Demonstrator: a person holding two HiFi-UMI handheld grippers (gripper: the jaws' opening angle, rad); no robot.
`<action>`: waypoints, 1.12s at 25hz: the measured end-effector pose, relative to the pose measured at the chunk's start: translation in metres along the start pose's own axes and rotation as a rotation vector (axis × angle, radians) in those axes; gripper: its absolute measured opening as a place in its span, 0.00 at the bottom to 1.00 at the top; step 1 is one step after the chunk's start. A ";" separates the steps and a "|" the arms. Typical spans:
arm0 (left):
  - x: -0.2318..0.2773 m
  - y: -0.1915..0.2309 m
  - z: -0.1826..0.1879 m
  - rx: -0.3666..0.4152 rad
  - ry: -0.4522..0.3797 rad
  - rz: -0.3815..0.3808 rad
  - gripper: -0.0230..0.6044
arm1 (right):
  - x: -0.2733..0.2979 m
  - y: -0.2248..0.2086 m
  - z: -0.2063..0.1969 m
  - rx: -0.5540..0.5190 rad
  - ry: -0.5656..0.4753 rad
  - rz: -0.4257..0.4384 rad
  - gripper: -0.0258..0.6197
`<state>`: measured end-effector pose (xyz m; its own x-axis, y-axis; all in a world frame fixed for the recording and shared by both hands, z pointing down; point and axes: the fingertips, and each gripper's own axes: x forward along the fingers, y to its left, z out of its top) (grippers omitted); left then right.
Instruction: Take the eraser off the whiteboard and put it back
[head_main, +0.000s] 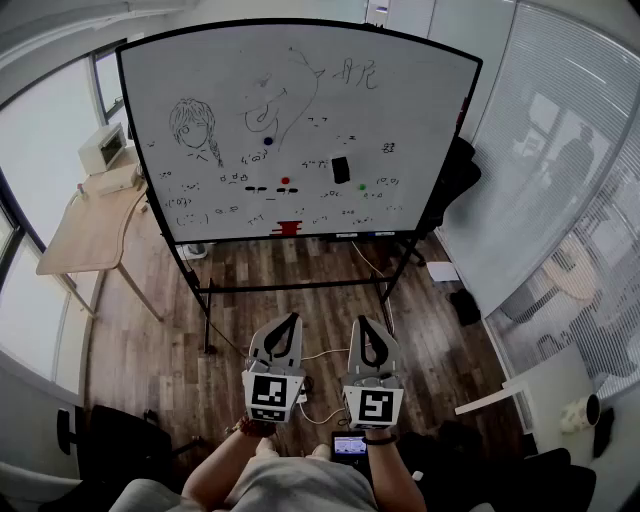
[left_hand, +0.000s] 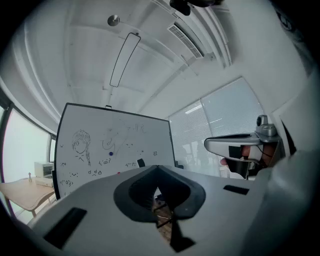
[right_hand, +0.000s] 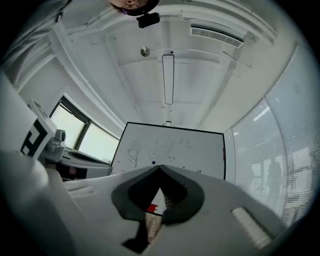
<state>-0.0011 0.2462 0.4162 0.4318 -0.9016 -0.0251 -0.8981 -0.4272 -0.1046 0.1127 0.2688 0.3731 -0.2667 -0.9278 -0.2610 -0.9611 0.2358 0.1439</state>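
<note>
A black eraser (head_main: 341, 169) sticks to the right middle of the whiteboard (head_main: 200, 100), which is covered in doodles and small magnets. It also shows as a small dark block (left_hand: 141, 163) in the left gripper view, just above that gripper's jaws. In the right gripper view the jaws hide it. Both grippers are held low in front of the person, well short of the board and pointing at it. My left gripper (head_main: 291, 318) (left_hand: 157, 168) is shut with nothing in it. My right gripper (head_main: 361, 321) (right_hand: 160, 169) is shut and empty too.
A red block (head_main: 288, 228) sits at the board's lower edge. The board's wheeled stand (head_main: 300, 287) rests on wood flooring with cables. A wooden table (head_main: 90, 235) with a beige device (head_main: 103, 148) stands left. Glass walls with blinds (head_main: 560, 180) run along the right.
</note>
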 end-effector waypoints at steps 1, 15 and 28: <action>0.003 -0.001 0.000 -0.001 0.000 0.000 0.05 | 0.002 -0.004 -0.002 0.001 0.002 -0.005 0.05; 0.043 -0.012 -0.008 -0.014 0.011 0.053 0.05 | 0.025 -0.031 -0.035 0.005 0.045 0.051 0.06; 0.112 0.054 -0.026 -0.063 -0.004 -0.041 0.05 | 0.116 -0.003 -0.084 -0.004 0.138 0.006 0.08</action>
<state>-0.0030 0.1205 0.4336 0.4685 -0.8831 -0.0263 -0.8831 -0.4673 -0.0426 0.0906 0.1358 0.4222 -0.2603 -0.9572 -0.1267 -0.9590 0.2411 0.1489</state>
